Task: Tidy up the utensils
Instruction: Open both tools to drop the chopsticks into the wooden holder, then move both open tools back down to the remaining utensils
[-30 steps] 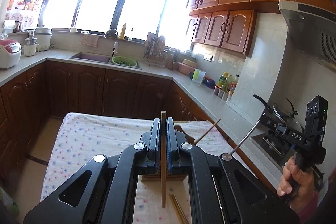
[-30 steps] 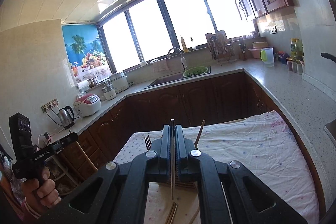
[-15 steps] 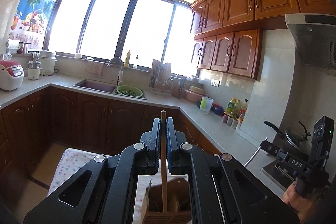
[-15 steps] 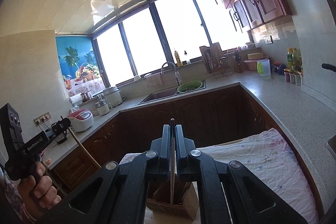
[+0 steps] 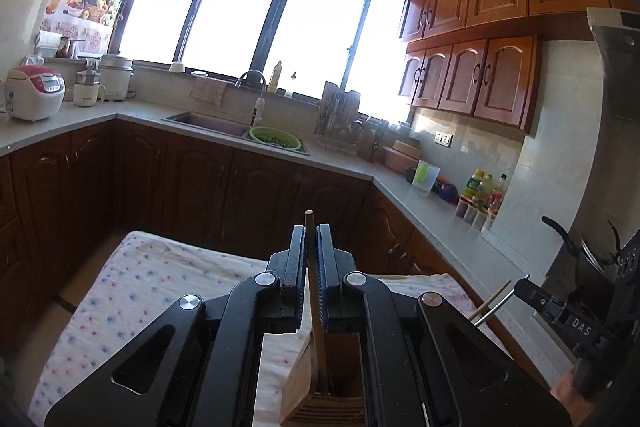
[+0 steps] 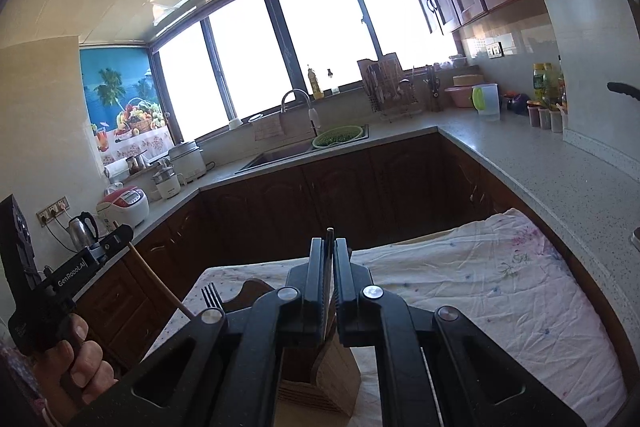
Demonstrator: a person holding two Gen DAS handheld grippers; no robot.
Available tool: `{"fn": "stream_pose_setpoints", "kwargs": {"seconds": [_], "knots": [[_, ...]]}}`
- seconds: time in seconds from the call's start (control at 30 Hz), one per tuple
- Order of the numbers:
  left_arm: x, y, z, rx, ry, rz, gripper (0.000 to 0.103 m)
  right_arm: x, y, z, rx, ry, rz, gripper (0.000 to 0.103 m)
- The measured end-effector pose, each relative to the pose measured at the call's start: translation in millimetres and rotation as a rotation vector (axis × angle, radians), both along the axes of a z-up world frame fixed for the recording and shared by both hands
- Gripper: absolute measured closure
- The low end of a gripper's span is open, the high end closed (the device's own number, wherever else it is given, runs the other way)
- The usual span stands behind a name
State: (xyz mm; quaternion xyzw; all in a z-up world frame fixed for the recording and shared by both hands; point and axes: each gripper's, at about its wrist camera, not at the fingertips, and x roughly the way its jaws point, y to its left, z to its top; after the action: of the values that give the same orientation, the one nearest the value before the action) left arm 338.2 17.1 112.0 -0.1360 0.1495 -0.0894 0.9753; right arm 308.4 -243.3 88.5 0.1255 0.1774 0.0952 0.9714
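Left tongs [image 5: 311,259]: we have them pinched narrow on a slim light-brown wooden chopstick [image 5: 316,319], which stands nearly upright between the pads, its lower end dipping into the holder below.
Right tongs [image 6: 329,267]: clamped tight on a thin dark utensil handle [image 6: 328,277]; we cannot tell what kind of utensil it is, since its lower end is hidden behind the tongs.
Holder: the slatted light wooden utensil box [image 5: 304,387] sits on the floral white cloth-covered surface [image 5: 132,287], directly under both tongs.
Already stored: a metal fork [image 6: 211,297] stands tines up on the box's left side in the right wrist view.
Stage, as we judge it: both pieces are poised over the box, the chopstick partly inside, neither released.
Risk one: the two tongs crowd the same opening, so we could knock them together and tip the light box.
Risk two: letting go while a piece leans could let it catch the rim and fall onto the cloth.
Risk three: the dark handle could jam against the fork if lowered into that slot.
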Motion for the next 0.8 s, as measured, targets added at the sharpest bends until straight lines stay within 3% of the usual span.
{"fn": "stream_pose_setpoints", "kwargs": {"seconds": [0.17,0.3,0.5,0.57,0.6,0.63,0.67,0.7,0.73,0.8], "knots": [[8.3,-5.5,-23.8,0.018,0.062,-0.029,0.097,10.4,-0.7,-19.8,0.017,0.063,0.012,0.099],[6.6,-17.6,-21.4,0.072,0.055,-0.021,0.097,15.4,-4.1,-25.2,0.027,0.086,0.02,0.099],[10.8,-15.2,-19.6,0.064,0.075,-0.034,0.096,19.4,-5.2,-25.0,0.047,0.102,0.028,0.098],[12.4,-15.6,-18.5,0.057,0.094,-0.042,0.095,21.2,-5.8,-25.7,0.053,0.112,0.031,0.093],[12.3,-15.1,-17.9,0.05,0.104,-0.052,0.091,21.2,-7.2,-26.1,0.061,0.115,0.034,0.092],[11.2,-14.5,-16.5,0.044,0.111,-0.054,0.072,20.3,-8.9,-26.5,0.073,0.118,0.033,0.086],[8.2,-13.4,-15.1,0.039,0.117,-0.043,0.038,17.6,-12.2,-26.2,0.091,0.114,0.037,0.077],[2.9,-12.1,-12.9,0.031,0.112,-0.023,0.025,13.2,-15.2,-25.2,0.112,0.106,0.038,0.051],[-4.7,-9.1,-10.6,0.017,0.09,-0.009,0.017,7.4,-19.7,-23.5,0.13,0.091,0.035,0.032],[-17.0,-3.6,-7.4,0.0,0.085,-0.003,0.015,-8.7,-28.4,-17.4,0.151,0.04,0.018,0.019]]}}
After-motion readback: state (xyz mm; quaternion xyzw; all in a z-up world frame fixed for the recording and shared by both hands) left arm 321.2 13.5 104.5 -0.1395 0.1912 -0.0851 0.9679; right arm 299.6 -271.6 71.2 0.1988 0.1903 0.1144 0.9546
